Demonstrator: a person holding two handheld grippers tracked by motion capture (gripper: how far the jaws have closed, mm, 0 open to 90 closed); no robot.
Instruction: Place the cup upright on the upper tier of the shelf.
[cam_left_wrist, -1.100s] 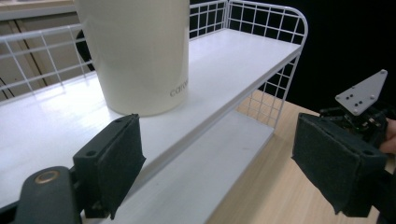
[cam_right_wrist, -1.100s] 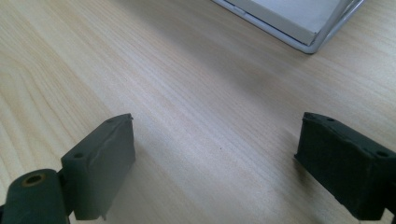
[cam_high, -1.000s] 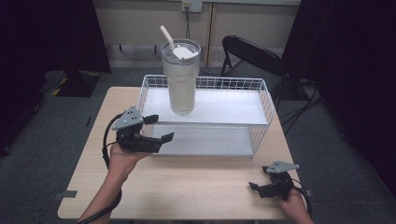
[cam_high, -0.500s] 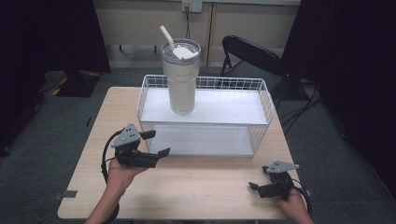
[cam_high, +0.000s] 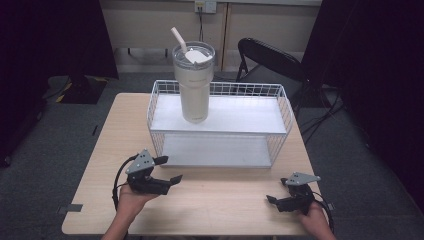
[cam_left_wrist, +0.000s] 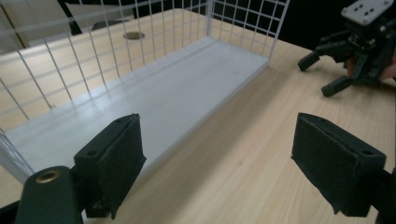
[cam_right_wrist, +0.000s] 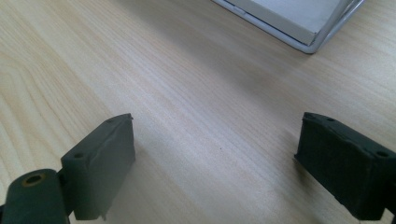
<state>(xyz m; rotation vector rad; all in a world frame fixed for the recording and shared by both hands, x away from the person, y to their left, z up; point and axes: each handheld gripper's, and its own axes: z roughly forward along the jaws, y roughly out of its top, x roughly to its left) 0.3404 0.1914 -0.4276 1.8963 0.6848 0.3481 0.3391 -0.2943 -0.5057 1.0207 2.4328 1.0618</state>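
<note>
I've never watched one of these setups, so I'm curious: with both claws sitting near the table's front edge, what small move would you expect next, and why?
Probably the left claw reaches forward and up toward the tumbler. Its jaws stand wide open and empty, and it is the nearer one. The tumbler stands upright on the wire rack's upper shelf, untouched. The right claw is also open, low over the table.

Both grippers, left gripper (cam_high: 167, 170) and right gripper (cam_high: 276, 195), are black with grey top plates. Beyond them, the wire basket (cam_high: 220, 127) is white, its tumbler (cam_high: 193, 82) cream with clear lid. The table (cam_high: 220, 200) is pale woodgrain.
</note>
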